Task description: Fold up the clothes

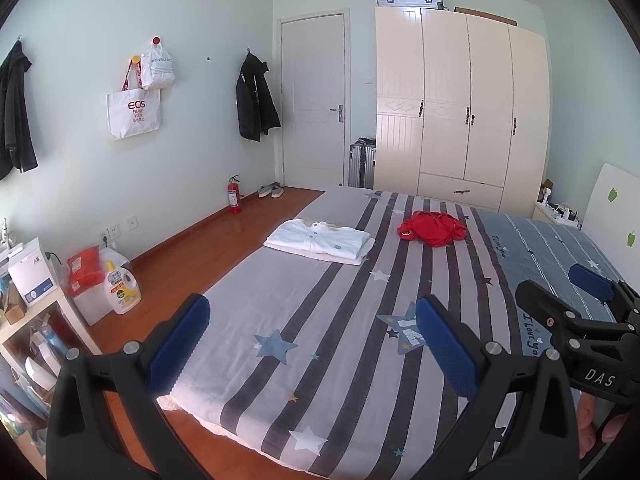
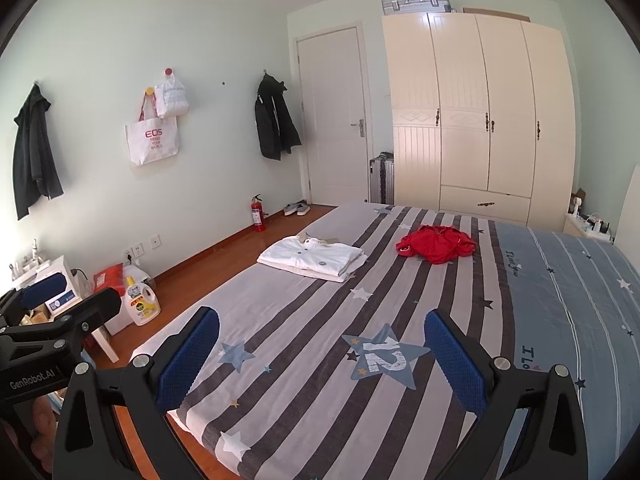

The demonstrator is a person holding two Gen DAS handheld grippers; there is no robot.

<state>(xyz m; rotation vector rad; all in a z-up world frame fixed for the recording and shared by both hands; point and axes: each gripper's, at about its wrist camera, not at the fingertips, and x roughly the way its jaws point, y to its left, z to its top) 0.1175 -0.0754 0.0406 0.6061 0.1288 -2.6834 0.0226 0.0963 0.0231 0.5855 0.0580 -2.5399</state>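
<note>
While both pairs of tongs hang over the near end of the bed (image 1: 280, 300) with nothing between them, the step in hand looks to be the reach for the next garment. The left tongs (image 1: 312, 344) stand wide apart and empty, and so do the right tongs (image 2: 324, 360), which also show at the right edge of the left wrist view.

The red garment (image 2: 438, 246) lies crumpled in a loose heap on the striped bedcover, toward the far side of the bed and well apart from both tongs. Just to its left, not touching it, sits a stack of folded white shirts (image 2: 314, 258), the top one buttoned with a small badge on its front; that part of the job seems done.

To do the step well, the person would likely carry both tongs forward across the bed and take the red garment at two separate edges, such as the shoulders or a hem, rather than pinching the middle of the heap. Its shape cannot be read from here, so it should probably be lifted and shaken flat on the open striped area nearer the tongs, clear of the white stack, before any fold is made.
</note>
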